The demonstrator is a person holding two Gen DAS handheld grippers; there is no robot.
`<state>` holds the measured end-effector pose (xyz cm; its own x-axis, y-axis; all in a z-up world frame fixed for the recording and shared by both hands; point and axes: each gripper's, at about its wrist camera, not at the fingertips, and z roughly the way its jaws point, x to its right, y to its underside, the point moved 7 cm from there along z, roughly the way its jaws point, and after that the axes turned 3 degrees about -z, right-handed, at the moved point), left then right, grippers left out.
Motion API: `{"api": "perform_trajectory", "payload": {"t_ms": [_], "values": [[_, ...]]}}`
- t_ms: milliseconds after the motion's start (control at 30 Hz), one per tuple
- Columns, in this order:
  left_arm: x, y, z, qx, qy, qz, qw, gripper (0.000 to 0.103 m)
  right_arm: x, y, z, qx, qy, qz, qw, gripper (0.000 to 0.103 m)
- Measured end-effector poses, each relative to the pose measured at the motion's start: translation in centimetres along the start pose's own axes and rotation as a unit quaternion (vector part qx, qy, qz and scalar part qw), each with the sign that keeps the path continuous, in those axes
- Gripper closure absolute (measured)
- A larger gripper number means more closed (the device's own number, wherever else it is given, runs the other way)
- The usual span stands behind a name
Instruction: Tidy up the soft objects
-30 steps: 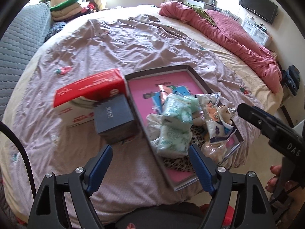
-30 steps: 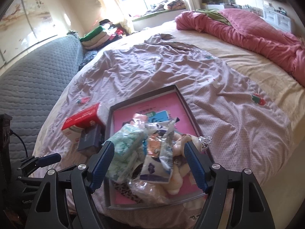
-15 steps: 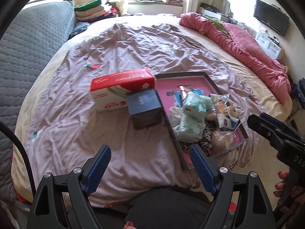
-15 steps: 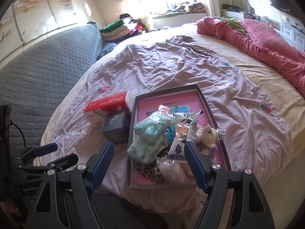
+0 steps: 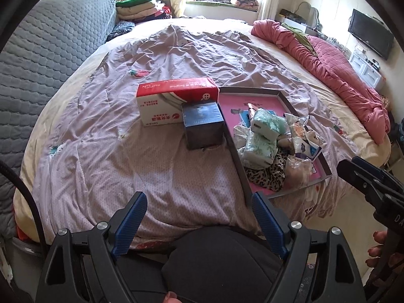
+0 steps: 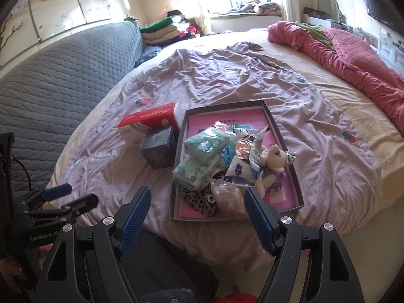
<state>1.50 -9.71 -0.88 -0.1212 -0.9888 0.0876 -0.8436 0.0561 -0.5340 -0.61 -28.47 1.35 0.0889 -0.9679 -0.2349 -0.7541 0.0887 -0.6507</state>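
leopard-print cloth [image 6: 199, 200]: mostly buried under tissue packs [image 6: 202, 156], ahead between the jaws | plush toy [image 5: 314, 137]: largely hidden behind packets | dark box [image 5: 203, 126] lettering: too blurred to read | right gripper [image 5: 371, 186]: cut off by frame edge

Bed [image 5: 176, 181] spread with a wrinkled mauve sheet [image 5: 192, 58]. Directly on the sheet: a red-and-white tissue box [image 5: 166, 101], a dark blue box [image 5: 203, 126] touching its front, and just beside both a shallow pink-lined tray [image 5: 275, 94]. A bunched pink quilt [image 5: 335, 75] lies along the far edge.
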Motion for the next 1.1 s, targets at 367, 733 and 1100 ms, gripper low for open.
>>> {"api": "perform_trajectory", "payload": {"t_ms": [367,733,1100], "values": [[-0.3,1.1,-0.2,0.006,-0.013,-0.013,0.9998,0.019,-1.2,0.6,0.0,-0.003,0.003,-0.018,1.000,0.026],[-0.3,1.6,0.4,-0.006,-0.018,-0.017,0.9997,0.019,-1.2,1.8,1.2,-0.023,-0.002,-0.013,1.000,0.026],[-0.2,1.7,0.8,-0.010,-0.020,-0.016,0.9996,0.019,-1.2,2.0,1.3,-0.026,-0.002,-0.011,1.000,0.026]]}}
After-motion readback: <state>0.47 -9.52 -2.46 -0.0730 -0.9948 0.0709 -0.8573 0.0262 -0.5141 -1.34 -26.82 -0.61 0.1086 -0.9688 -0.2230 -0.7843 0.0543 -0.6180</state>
